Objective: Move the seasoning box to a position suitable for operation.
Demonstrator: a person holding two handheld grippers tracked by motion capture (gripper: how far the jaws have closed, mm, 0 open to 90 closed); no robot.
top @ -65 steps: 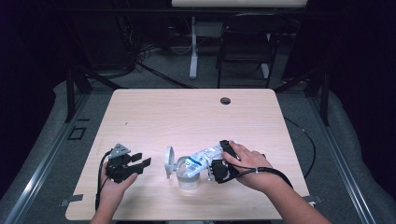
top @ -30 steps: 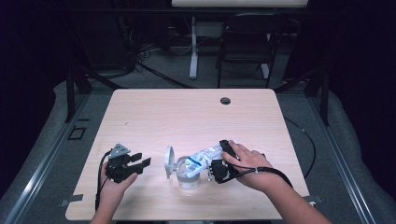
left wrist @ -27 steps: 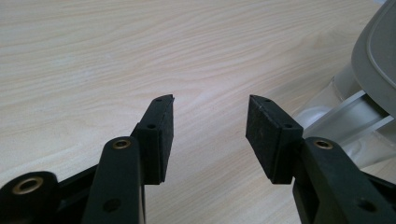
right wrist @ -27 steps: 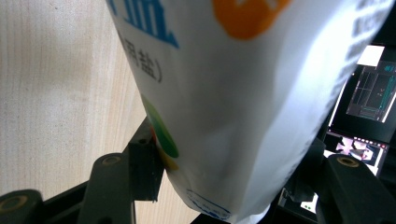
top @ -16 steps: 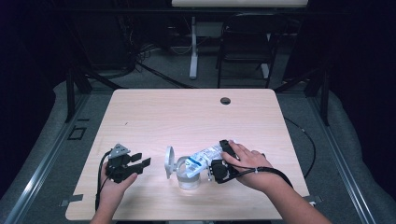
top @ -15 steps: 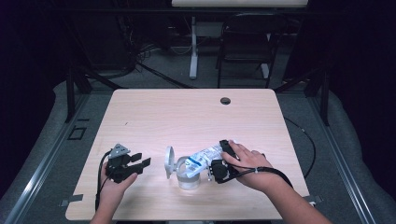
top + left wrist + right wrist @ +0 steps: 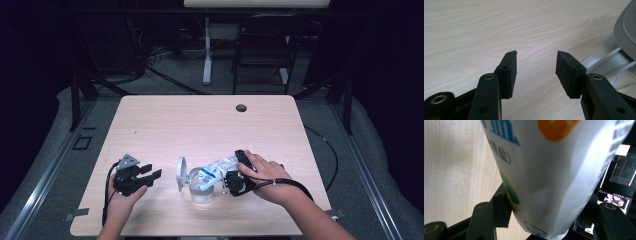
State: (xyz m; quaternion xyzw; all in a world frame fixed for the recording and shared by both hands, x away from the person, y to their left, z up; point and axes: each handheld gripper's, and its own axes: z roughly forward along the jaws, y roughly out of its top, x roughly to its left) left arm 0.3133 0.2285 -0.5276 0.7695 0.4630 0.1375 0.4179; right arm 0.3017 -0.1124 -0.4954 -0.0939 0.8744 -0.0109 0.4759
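Note:
A white printed bag (image 7: 217, 167) lies tilted, its mouth over a clear jar (image 7: 201, 192) near the table's front edge. The jar's grey hinged lid (image 7: 180, 172) stands swung open on its left. My right gripper (image 7: 232, 181) is shut on the bag's lower end. In the right gripper view the bag (image 7: 554, 170) fills the gap between the jaws, and the left pad (image 7: 501, 207) presses on it. My left gripper (image 7: 152, 171) rests to the left of the jar, apart from it. Its jaws (image 7: 536, 67) are open with nothing between them, the jar (image 7: 604, 62) and lid (image 7: 626, 30) off to their right.
The wooden table (image 7: 200, 125) has a black cable hole (image 7: 241, 107) near its far edge. A dark chair (image 7: 265, 45) and a white post (image 7: 206, 50) stand beyond it. Lit screens (image 7: 621, 170) show past the bag.

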